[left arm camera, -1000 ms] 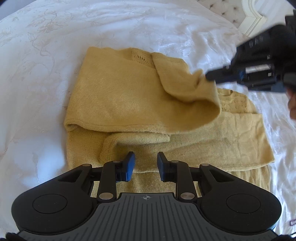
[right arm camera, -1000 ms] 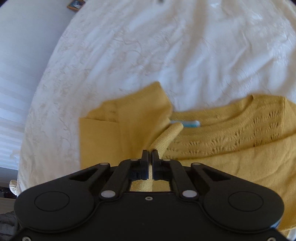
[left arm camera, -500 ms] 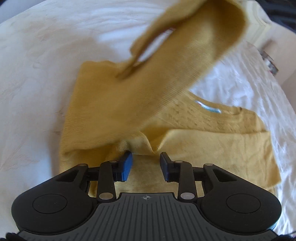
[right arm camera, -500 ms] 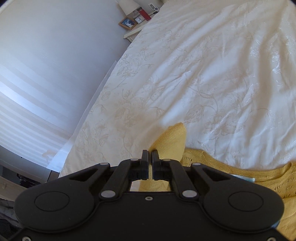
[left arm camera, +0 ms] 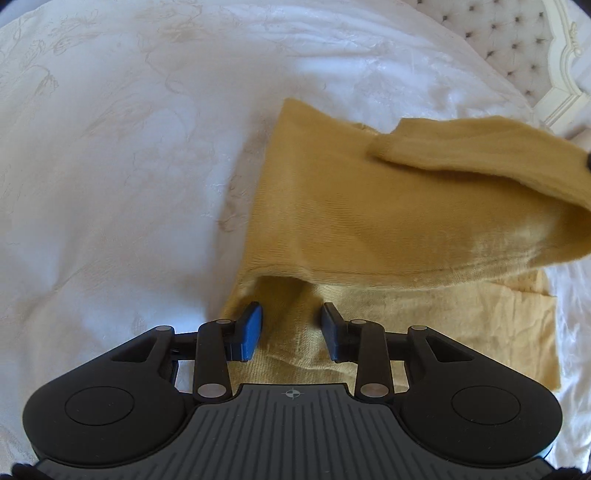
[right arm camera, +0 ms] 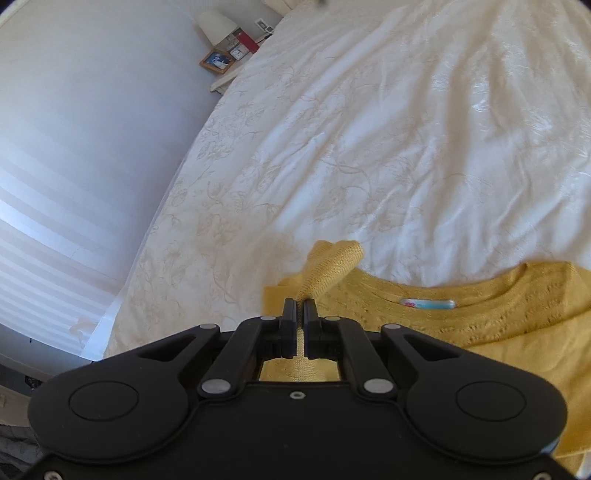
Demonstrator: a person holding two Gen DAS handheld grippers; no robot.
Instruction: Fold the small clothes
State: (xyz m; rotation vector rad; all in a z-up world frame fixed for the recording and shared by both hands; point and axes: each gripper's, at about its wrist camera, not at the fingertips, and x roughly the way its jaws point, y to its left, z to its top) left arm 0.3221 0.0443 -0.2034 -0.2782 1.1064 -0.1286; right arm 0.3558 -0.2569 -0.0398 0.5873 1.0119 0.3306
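Note:
A mustard-yellow knit sweater [left arm camera: 369, 221] lies on the white bedspread [left arm camera: 110, 166]. My left gripper [left arm camera: 291, 332] is open, just above the sweater's near hem, with cloth between the fingers but not pinched. My right gripper [right arm camera: 299, 325] is shut on the sweater's sleeve cuff [right arm camera: 328, 266] and holds it lifted. In the left wrist view the lifted sleeve [left arm camera: 480, 158] arches over the body toward the right edge. In the right wrist view the neckline with its label [right arm camera: 428, 304] lies flat to the right.
A tufted headboard [left arm camera: 517, 40] stands at the far right of the left wrist view. A nightstand with a lamp [right arm camera: 216, 24], a photo frame [right arm camera: 217, 61] and a red object is beside the bed, by a white wall. The bedspread [right arm camera: 406, 129] stretches wide around the sweater.
My right gripper swung the sleeve up high, then lowered it to the right across the body. My left gripper shifted left along the hem and stayed open.

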